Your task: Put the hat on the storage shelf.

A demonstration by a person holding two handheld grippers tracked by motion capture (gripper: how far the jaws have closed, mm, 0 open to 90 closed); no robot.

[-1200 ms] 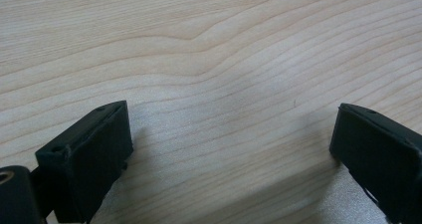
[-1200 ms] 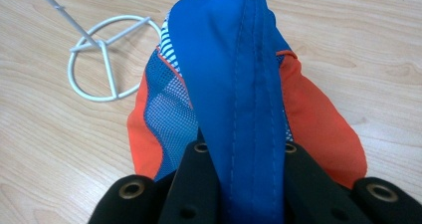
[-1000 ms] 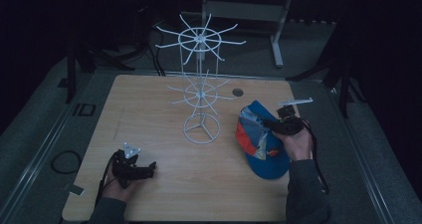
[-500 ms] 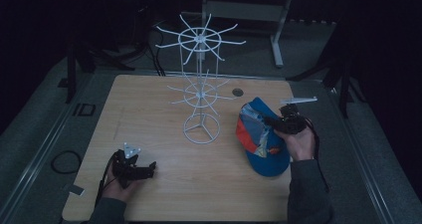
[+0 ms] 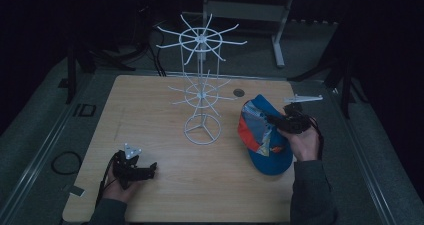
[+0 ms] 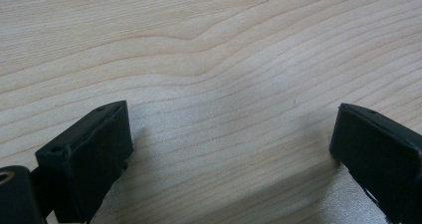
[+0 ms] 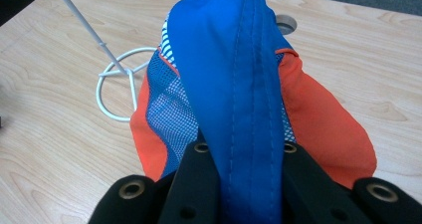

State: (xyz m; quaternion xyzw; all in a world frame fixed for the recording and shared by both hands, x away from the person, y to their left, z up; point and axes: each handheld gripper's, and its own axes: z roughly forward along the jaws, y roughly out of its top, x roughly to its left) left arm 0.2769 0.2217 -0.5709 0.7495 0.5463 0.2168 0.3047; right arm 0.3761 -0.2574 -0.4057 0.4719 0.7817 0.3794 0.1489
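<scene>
A blue, orange and white mesh cap (image 5: 264, 137) lies at the table's right side, and its blue fabric (image 7: 234, 84) is pinched upward. My right gripper (image 5: 272, 120) is shut on that fold, with the jaws (image 7: 244, 157) pressed on either side of the blue cloth. A white wire display stand (image 5: 201, 92) with two tiers of spokes stands mid-table, just left of the cap, and its ring base (image 7: 117, 92) sits beside the cap. Near the front left, my left gripper (image 5: 149, 169) rests on the wood, its jaws (image 6: 231, 149) open with nothing between them.
The wooden table (image 5: 150, 105) has a round cable hole (image 5: 239, 92) behind the cap. Dark floor, cables and metal frame legs surround the table. Bare wood lies between my left gripper and the stand's base.
</scene>
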